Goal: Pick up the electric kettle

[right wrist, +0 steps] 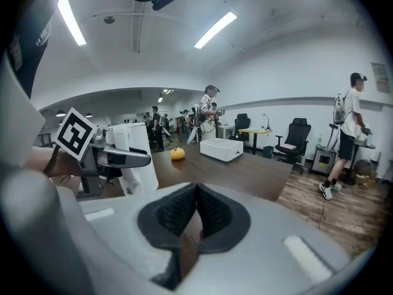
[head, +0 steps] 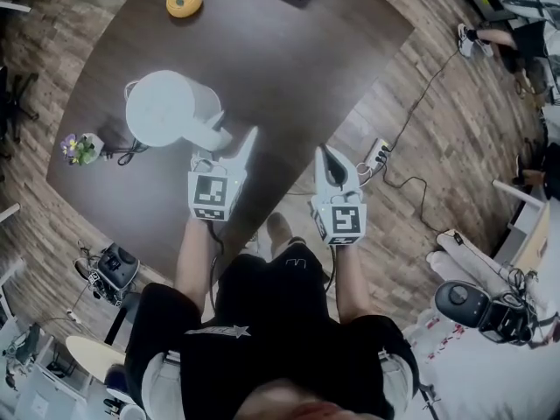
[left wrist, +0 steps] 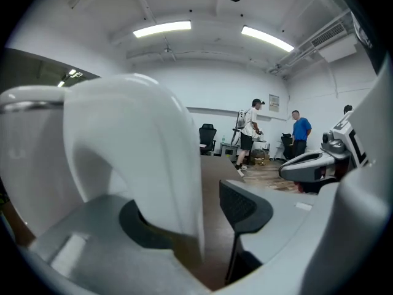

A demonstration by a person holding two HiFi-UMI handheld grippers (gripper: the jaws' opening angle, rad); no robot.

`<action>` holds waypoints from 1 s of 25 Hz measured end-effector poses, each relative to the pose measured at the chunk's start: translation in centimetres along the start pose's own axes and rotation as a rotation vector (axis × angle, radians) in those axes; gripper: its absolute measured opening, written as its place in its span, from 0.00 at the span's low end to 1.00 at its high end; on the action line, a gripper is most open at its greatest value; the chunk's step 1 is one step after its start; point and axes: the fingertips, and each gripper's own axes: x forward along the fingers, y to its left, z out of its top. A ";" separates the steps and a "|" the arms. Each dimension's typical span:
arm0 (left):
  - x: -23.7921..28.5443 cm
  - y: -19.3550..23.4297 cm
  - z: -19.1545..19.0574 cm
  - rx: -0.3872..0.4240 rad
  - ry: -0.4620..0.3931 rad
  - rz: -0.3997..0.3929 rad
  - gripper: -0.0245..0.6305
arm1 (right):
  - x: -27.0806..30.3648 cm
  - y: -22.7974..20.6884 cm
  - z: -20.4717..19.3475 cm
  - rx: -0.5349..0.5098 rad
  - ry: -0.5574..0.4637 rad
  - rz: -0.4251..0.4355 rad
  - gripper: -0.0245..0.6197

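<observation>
The white plastic electric kettle (head: 166,108) is parked on the dark brown wooden table (head: 289,59), near-left side. Its curved white handle (left wrist: 141,152) is straddled by the left gripper (head: 229,143), jaws spread, right pad clear of it. The right gripper (right wrist: 196,209) is clenched on nothing, off to the right.

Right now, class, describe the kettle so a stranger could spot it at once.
Find the dark table. Near its left edge, by the left gripper, stands the kettle. It is the only tall white round thing there; the flowers beside it are tiny.
</observation>
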 end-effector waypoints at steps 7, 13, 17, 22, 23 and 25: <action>0.1 1.4 0.5 0.019 -0.028 0.111 0.16 | -0.5 -1.0 -0.3 0.007 0.006 -0.016 0.05; -0.2 1.7 0.4 0.030 -0.037 0.107 0.15 | -0.8 -1.1 -0.4 0.005 0.000 -0.021 0.05; -0.2 1.7 0.0 0.054 -0.023 0.100 0.15 | -1.1 -1.1 -0.2 0.000 -0.009 -0.030 0.05; -0.6 1.7 0.2 0.021 -0.016 0.097 0.15 | -2.0 -1.5 0.4 -0.002 -0.029 -0.041 0.05; -0.8 1.8 0.6 0.002 -0.019 0.100 0.15 | -2.3 -1.5 0.6 -0.002 -0.035 -0.043 0.05; -1.2 1.8 1.4 -0.012 -0.030 0.104 0.15 | -2.8 -1.5 1.1 -0.004 -0.047 -0.045 0.05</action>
